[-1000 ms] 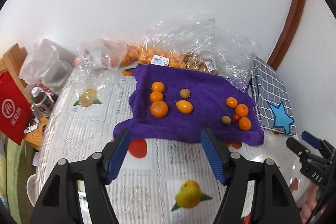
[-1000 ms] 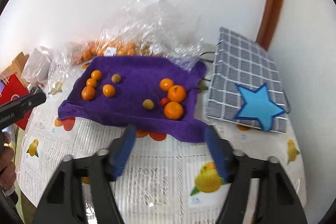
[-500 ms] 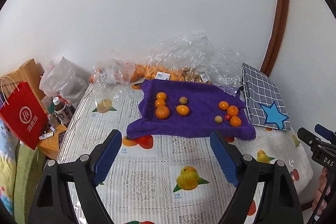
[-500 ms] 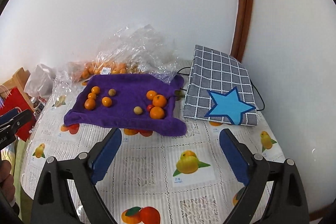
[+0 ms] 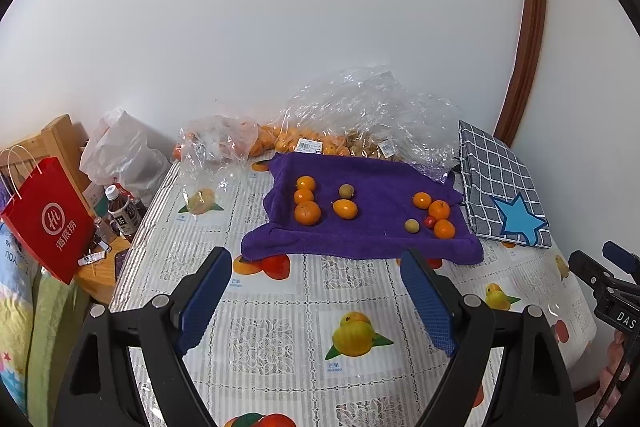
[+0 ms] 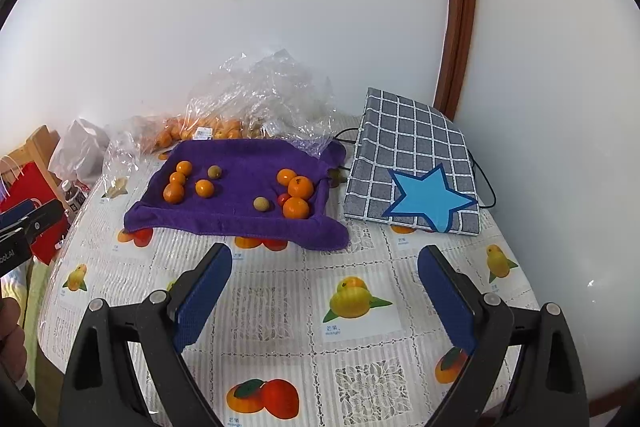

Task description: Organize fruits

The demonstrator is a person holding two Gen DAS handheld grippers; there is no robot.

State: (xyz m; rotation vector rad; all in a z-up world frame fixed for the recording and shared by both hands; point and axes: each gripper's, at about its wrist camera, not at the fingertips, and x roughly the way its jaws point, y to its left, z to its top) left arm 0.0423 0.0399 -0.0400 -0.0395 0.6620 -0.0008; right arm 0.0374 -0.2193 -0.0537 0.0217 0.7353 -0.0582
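Oranges (image 5: 307, 212) on purple towel (image 5: 372, 235); bagged oranges (image 5: 280, 141) behind.

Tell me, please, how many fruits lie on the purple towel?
10 on the towel: five at its left, five at its right. None seems hidden.

Readable text in the scene

At far left, a red paper bag (image 5: 47, 213) is showing "海底捞" under a round "Hi" logo; the right gripper's (image 5: 612, 291) body is reading "DAS".
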